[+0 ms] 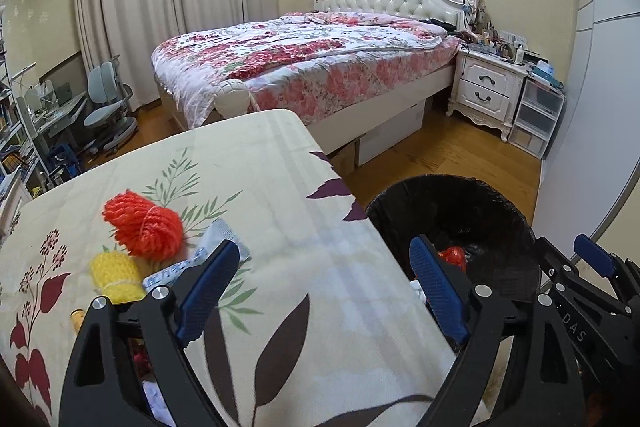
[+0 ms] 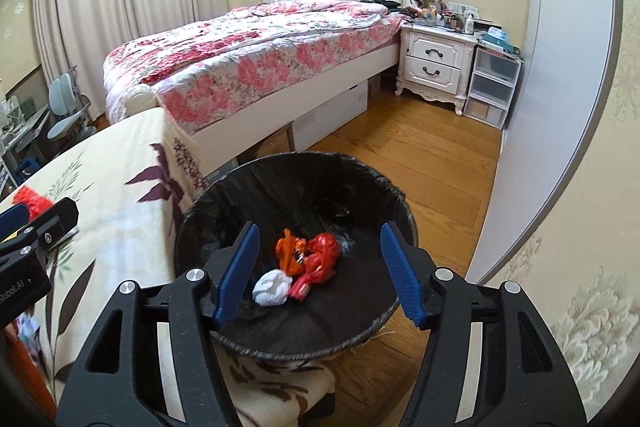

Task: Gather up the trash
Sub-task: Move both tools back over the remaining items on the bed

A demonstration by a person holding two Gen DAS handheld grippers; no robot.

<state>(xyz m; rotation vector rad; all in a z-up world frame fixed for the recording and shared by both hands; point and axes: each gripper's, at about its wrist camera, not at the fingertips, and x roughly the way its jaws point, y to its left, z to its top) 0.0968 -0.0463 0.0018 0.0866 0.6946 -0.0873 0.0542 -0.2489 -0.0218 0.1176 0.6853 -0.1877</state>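
Trash (image 2: pixel 304 263) already lies in the black bin (image 2: pixel 208 195) under your empty, parted right gripper (image 2: pixel 320 267); your left gripper (image 1: pixel 324 291), also parted and empty, faces table leftovers (image 1: pixel 142 227).

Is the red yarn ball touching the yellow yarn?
Cannot tell. In the left wrist view the red yarn ball sits just above the yellow yarn, edges meeting or overlapping, with no plain gap or contact visible.

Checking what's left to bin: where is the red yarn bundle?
In the left wrist view, the red yarn bundle lies on the floral tablecloth, left side, beside the yellow knitted piece.
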